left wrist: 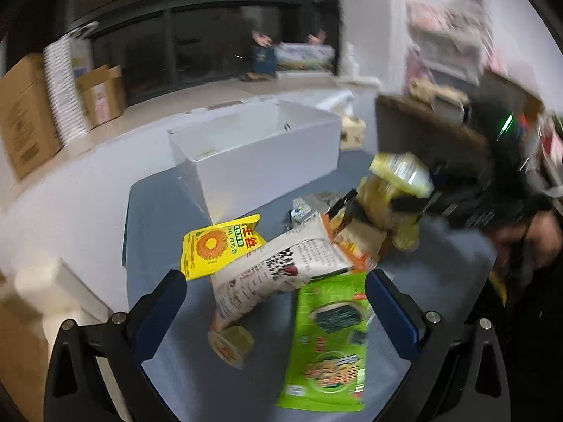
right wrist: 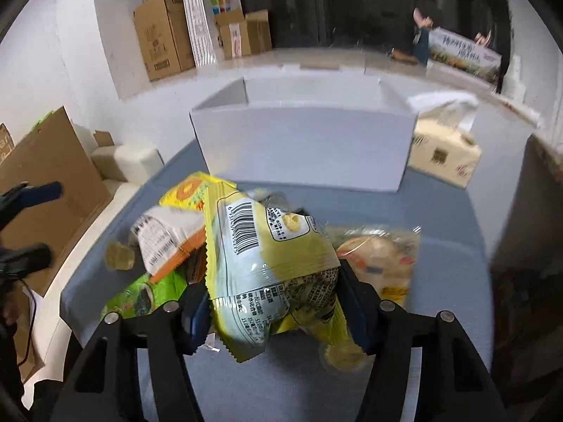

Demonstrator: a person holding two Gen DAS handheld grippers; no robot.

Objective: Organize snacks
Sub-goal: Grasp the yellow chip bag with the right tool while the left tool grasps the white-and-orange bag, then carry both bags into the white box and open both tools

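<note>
The right gripper (right wrist: 272, 311) is clamped on a pale yellow snack bag (right wrist: 267, 263), held just short of the white box (right wrist: 302, 147). The bag looks light, crinkly and slippery; a mid-body pinch seems safest. The left gripper (left wrist: 276, 293) gapes wide over the pile before the box.

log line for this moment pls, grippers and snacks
right gripper: shut on yellow packet | left gripper: open, over snack pile | white box: behind pile | step: packet to box, likely

Right tongs (left wrist: 404, 207) blurred; yellow bag (right wrist: 267, 270) hides pads' contact.
</note>
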